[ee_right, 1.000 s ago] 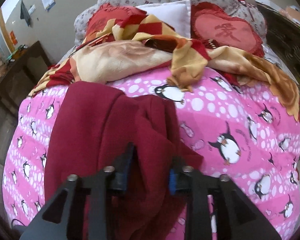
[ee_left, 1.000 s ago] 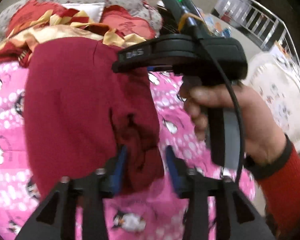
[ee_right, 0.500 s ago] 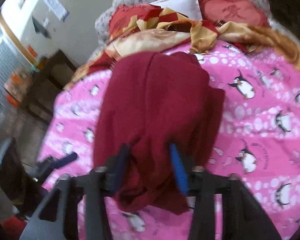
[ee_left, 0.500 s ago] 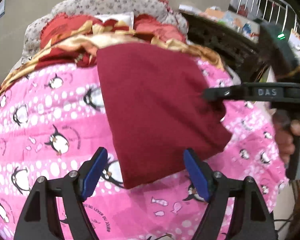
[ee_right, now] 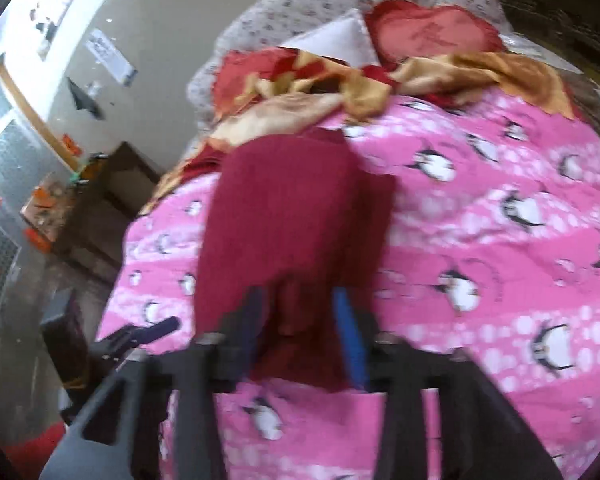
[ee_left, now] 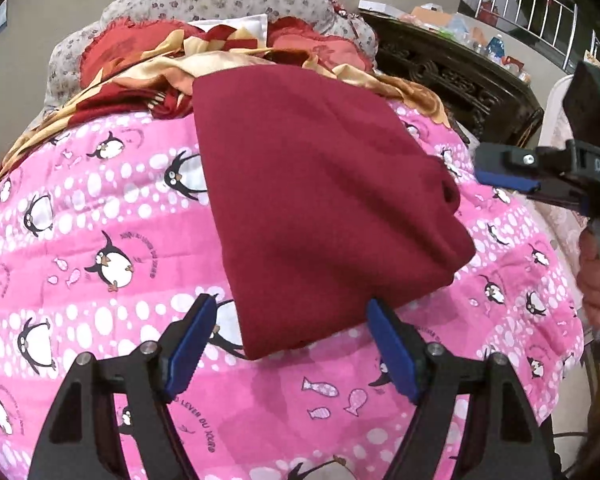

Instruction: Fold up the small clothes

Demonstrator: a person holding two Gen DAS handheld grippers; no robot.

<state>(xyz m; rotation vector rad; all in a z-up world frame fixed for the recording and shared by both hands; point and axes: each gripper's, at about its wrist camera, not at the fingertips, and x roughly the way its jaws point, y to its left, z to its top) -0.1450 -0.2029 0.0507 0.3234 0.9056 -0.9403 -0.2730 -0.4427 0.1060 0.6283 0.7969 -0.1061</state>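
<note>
Both jaws first: our left gripper is spread wide, holding nothing, its pads flanking the near corner of the maroon garment. In the left view our right gripper looks apart from the garment's right edge; its own blurred view shows cloth between the pads, so grip: cannot tell. Garment lies mid pink penguin quilt, folded compact. Folding looks nearly done; maybe tidy, release.

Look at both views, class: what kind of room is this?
Most likely a bedroom at home. A garment lies on a bed with a penguin quilt, pillows sit at its head, and a dark wooden cabinet stands beside it.
</note>
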